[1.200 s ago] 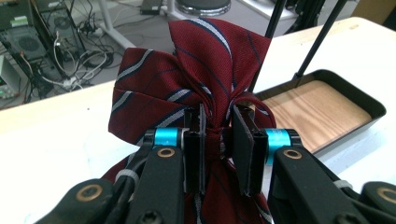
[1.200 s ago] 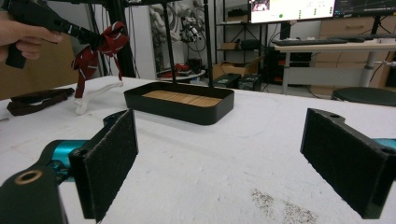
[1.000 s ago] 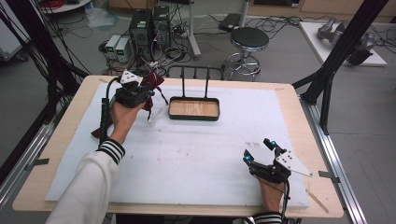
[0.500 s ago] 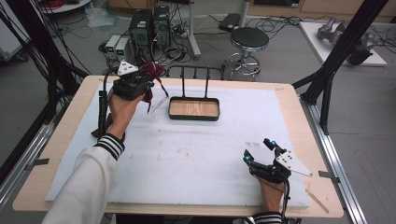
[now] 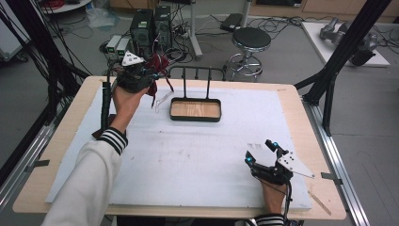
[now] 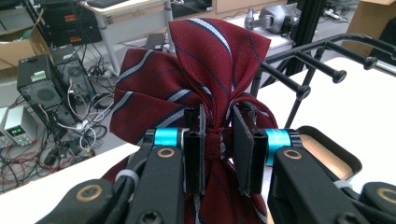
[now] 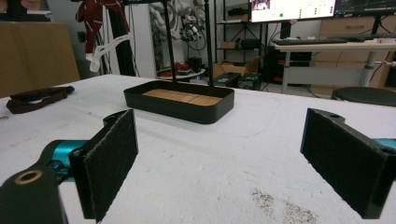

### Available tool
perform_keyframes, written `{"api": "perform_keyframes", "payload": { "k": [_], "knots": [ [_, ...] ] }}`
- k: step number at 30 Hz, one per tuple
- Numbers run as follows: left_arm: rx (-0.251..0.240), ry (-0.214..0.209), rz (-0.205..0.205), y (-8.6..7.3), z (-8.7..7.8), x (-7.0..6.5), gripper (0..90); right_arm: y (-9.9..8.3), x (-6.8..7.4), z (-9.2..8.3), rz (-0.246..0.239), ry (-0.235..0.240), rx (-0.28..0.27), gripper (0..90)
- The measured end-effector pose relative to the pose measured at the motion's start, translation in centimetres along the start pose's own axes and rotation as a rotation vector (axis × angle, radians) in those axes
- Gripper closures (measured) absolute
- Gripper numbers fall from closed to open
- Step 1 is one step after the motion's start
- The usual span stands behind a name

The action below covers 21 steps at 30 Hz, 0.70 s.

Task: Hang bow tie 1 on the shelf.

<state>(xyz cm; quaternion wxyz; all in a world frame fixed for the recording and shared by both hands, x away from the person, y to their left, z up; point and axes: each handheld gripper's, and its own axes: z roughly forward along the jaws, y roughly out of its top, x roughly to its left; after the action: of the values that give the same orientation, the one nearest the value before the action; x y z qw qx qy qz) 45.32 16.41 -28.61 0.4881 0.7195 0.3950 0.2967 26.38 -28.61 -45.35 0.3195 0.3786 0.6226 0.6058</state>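
My left tongs (image 6: 218,140) grip the red bow tie (image 6: 196,70) at its knot, just beside the rack (image 5: 195,92). Right tongs (image 7: 219,163) wide, nothing in them, low over table (image 5: 197,155).

One camera looks down from above the table's near edge. The others ride close behind each pair of jaws; both see the black tray (image 7: 180,103) beyond them.
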Motion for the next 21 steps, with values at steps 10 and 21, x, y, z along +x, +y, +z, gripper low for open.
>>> {"api": "perform_keyframes", "payload": {
  "k": [10, 21],
  "knots": [
    [-0.011, -0.002, 0.003, 1.6, 1.0, -0.3, 75.1, 0.0, 0.0, 0.0, 0.009, 0.001, 0.0, 10.3],
    [0.004, 0.032, -0.013, 2.2, 3.3, 0.2, 75.1, 0.0, -0.1, 0.0, 0.013, 0.005, -0.005, 10.3]
  ]
}}
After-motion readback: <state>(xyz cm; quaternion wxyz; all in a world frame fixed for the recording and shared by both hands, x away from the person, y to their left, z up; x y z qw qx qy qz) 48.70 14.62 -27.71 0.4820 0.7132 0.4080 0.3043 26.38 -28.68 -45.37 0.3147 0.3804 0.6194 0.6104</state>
